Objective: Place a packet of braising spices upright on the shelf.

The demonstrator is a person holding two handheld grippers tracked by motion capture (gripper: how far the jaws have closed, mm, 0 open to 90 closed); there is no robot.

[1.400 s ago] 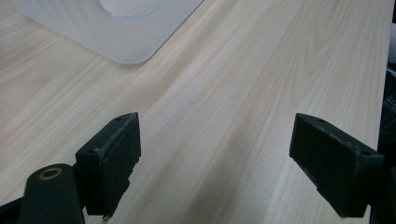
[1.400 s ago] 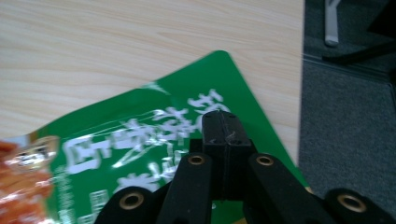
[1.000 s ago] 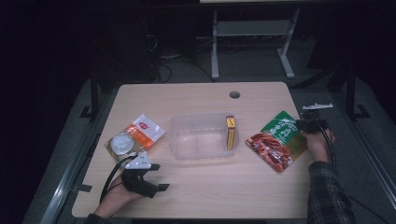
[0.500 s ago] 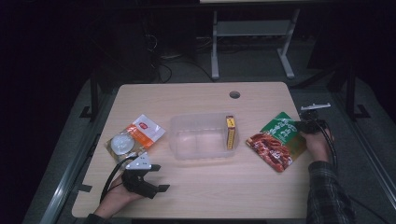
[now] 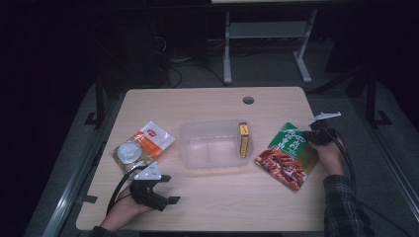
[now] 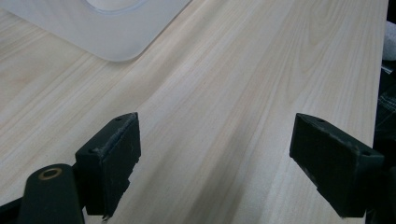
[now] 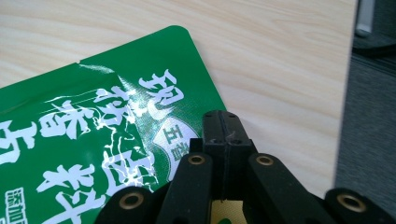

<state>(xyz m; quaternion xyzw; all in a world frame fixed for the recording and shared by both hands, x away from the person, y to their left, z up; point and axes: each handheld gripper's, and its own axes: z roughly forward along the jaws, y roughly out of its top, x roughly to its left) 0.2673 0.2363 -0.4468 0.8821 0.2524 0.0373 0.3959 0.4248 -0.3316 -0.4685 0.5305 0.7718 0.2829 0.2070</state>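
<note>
While the high view places the green packet (image 5: 289,153) by the surface's (image 5: 207,202) right edge, right claw (image 7: 223,133) view shows jaws together over its corner, left claw (image 6: 219,163) apart above bare wood near the front-left corner.

Left gripper (image 6: 215,158) — both black jaws stand wide apart, nothing between them; bare pale wood table (image 6: 261,84) fills the gap; a translucent plastic container (image 6: 112,28) sits at upper left, its rounded corner nearest — well apart from the jaws; table edge at right.
</note>
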